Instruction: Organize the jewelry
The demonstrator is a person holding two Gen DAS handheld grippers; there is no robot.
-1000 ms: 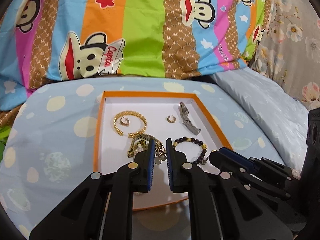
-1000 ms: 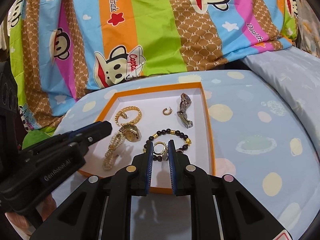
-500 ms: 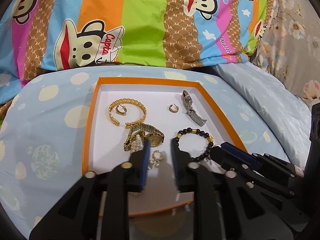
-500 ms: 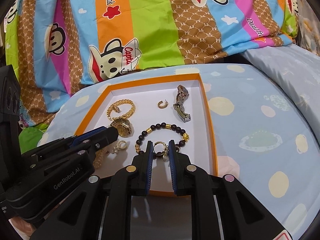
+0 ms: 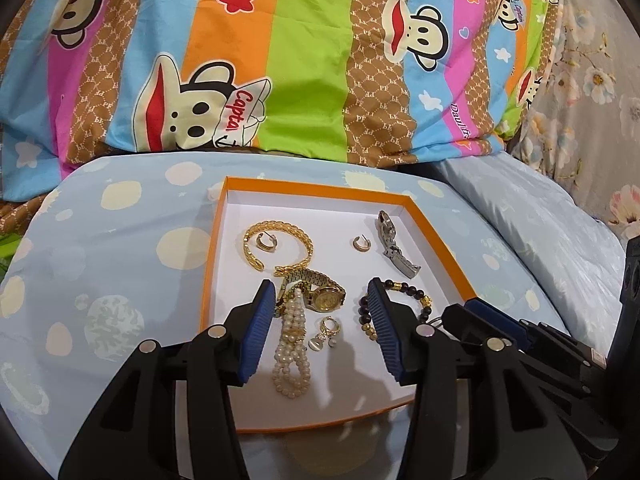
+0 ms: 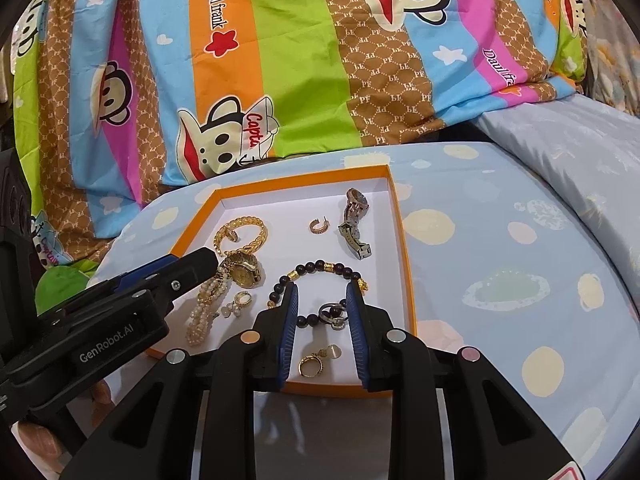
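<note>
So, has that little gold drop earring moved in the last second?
Yes. The earring dropped from the left gripper, whose jaws have just been opening, onto the tray floor, just in front of the gold watch.

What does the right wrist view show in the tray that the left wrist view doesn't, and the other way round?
Only right wrist: a gold earring lying between the right gripper's open jaws, near the tray's front edge. Only left wrist: the full pearl bracelet between the left gripper's open jaws. Both: orange tray, gold bangle, gold watch, bead bracelet, silver watch.
</note>
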